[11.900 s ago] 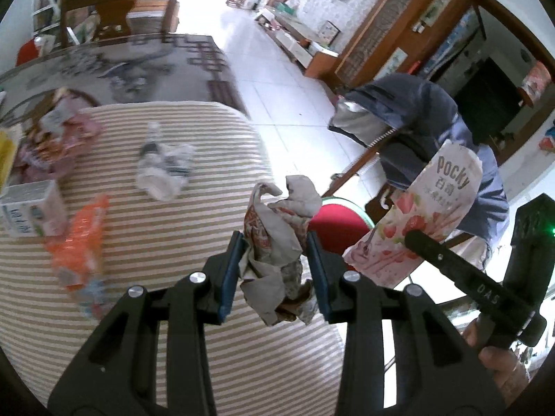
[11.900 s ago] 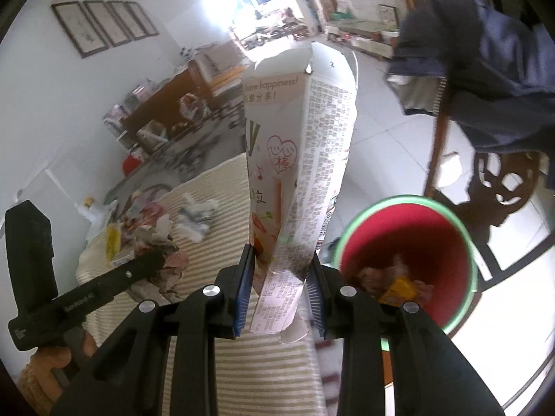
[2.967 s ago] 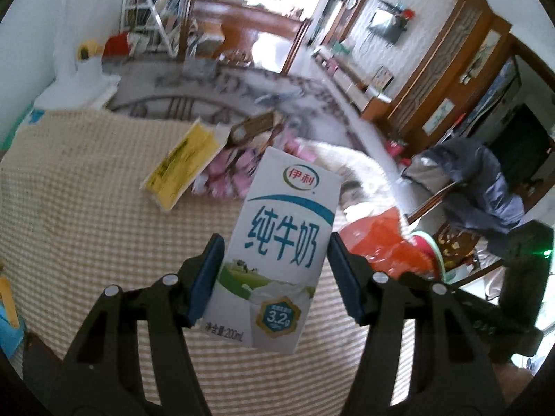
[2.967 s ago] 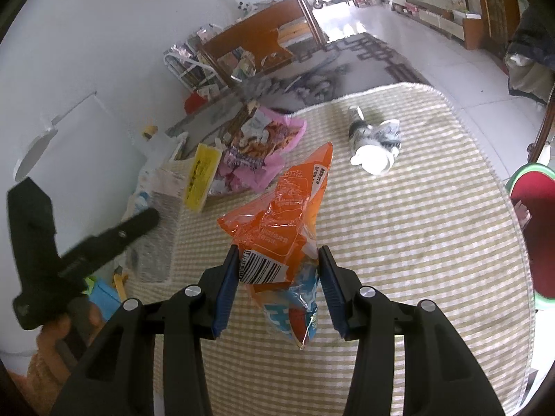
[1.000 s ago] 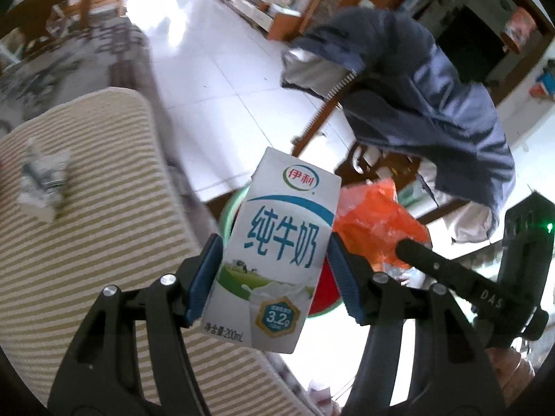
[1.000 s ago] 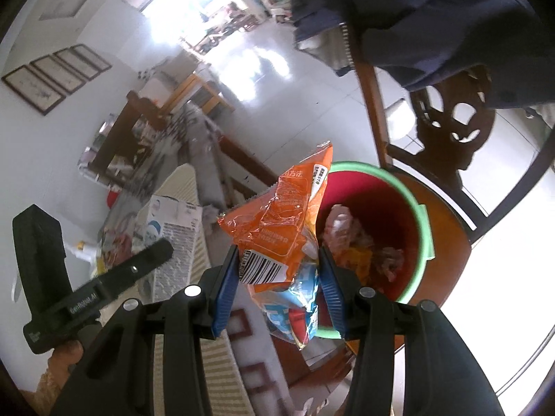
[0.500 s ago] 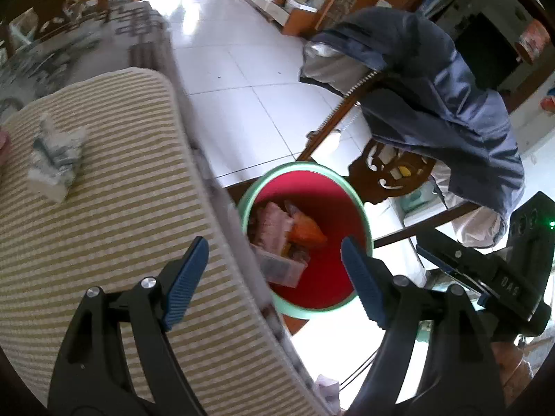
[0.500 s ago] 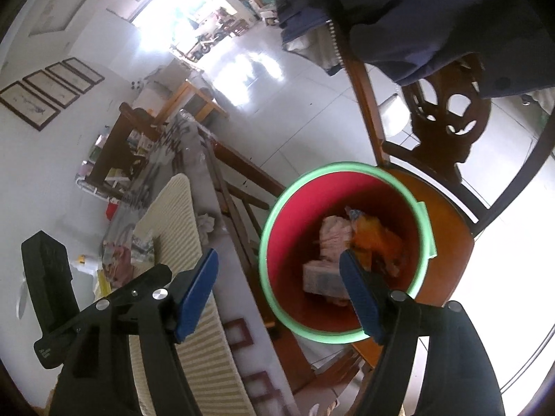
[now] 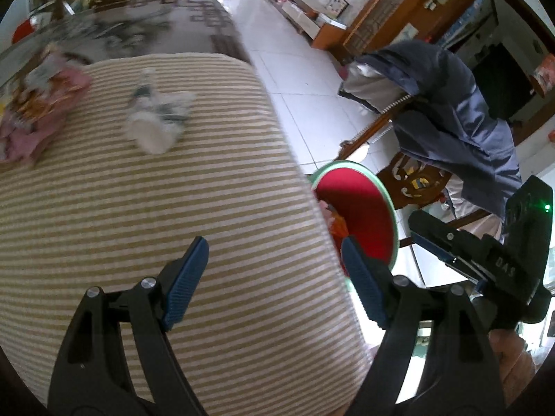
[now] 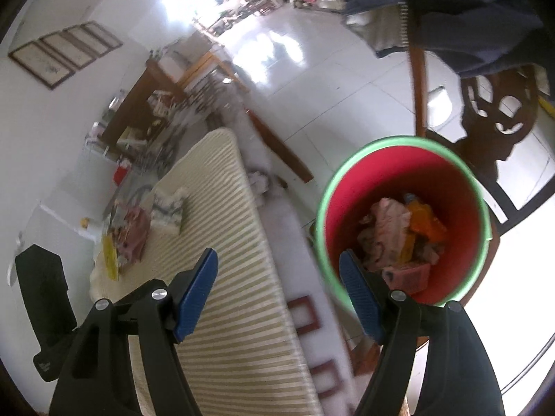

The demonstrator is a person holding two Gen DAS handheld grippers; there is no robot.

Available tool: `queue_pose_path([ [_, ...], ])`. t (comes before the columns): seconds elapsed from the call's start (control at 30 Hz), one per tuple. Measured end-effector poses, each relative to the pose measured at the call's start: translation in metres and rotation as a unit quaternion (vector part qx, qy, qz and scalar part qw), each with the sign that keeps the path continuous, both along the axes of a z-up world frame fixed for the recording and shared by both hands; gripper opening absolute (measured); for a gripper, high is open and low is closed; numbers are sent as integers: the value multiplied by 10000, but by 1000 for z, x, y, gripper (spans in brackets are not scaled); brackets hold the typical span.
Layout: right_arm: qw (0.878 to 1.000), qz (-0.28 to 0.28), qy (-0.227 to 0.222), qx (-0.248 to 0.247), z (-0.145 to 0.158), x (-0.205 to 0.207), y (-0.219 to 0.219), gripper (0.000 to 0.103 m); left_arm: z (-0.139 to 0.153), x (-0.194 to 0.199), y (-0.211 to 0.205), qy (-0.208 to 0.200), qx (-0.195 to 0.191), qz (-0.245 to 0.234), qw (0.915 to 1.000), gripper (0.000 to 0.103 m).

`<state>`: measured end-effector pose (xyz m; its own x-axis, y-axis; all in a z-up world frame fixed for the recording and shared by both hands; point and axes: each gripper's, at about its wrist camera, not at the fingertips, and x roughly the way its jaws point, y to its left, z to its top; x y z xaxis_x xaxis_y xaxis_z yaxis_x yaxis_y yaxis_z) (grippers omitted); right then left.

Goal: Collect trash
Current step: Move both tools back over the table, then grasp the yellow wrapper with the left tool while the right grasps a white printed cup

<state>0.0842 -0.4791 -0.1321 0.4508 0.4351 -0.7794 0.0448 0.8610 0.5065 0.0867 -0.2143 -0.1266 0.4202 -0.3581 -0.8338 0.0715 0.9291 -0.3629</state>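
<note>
Floor-side red bin (image 10: 461,187) with wrappers (image 10: 392,232)

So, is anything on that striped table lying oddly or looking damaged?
Yes. A crushed plastic bottle lies on its side on the striped tablecloth, and a pink wrapper pile sprawls near the far edge. Both are blurred.

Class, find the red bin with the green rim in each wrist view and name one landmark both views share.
Left wrist: red bin right of centre, half hidden behind the striped tablecloth.
Right wrist: red bin right of centre, fully visible, trash inside.
Shared landmark: blue jacket on the chair.
</note>
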Motion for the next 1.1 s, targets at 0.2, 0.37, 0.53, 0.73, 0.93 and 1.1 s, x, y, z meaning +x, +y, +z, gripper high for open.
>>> queue_pose_path([
  [0.2,9992,386,123,-50,-8,-3,71,71,-1,-26,71,-8,19,391,9992,76],
  [0.37,9973,649,55,-325,-14,22,125,75,-2,-53,131,53,96,736,9972,76],
  [0.53,9980,573,36,-249,-21,69,173,78,3,-76,183,11,221,951,9952,76],
  [0.73,9973,390,317,-532,-39,124,217,78,9,-103,232,-95,376,1232,9916,76],
  [0.93,9941,252,935,-488,-65,147,229,64,-1,-112,270,21,312,1539,9876,76],
  [1.1,9961,293,790,-263,-51,123,224,64,0,-94,282,-104,450,1473,9880,76],
])
